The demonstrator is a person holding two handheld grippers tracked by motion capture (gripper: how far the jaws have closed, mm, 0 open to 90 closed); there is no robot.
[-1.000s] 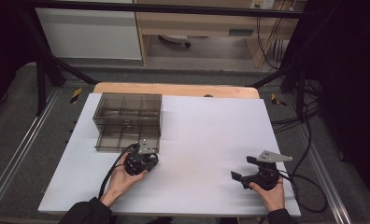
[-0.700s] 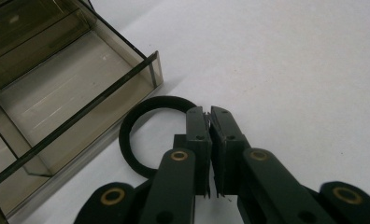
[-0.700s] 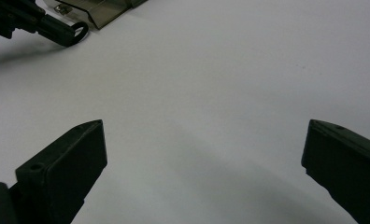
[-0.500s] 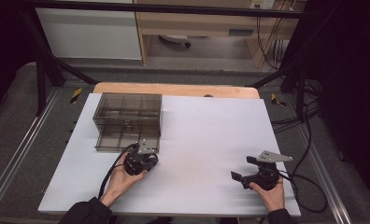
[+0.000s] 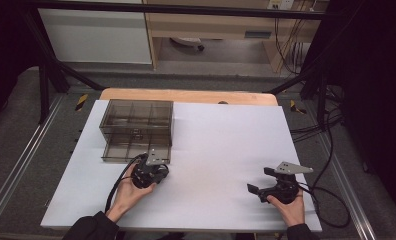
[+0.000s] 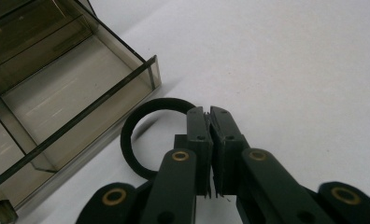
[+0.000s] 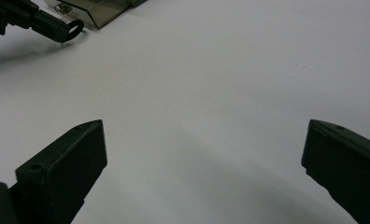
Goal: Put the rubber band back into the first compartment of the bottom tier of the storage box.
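A black elastic ring (image 6: 135,140) stands on edge just outside the front corner of an open drawer (image 6: 57,107). My left gripper (image 6: 209,112) is shut on the ring's rim, with both pads pinching it at the top right. From above, the left gripper (image 5: 153,162) sits at the front of the smoky clear drawer box (image 5: 136,120), whose lower drawer (image 5: 131,150) is pulled out. In the right gripper view, the ring (image 7: 74,27) shows at the tip of the left gripper, far off. My right gripper (image 7: 204,135) is open over bare table, also at the front right (image 5: 260,180).
A white table top (image 5: 216,150) lies between the two hands. A wooden edge (image 5: 186,95) runs along the far side. Cables (image 5: 326,195) trail off the right edge. The drawer has divided compartments.
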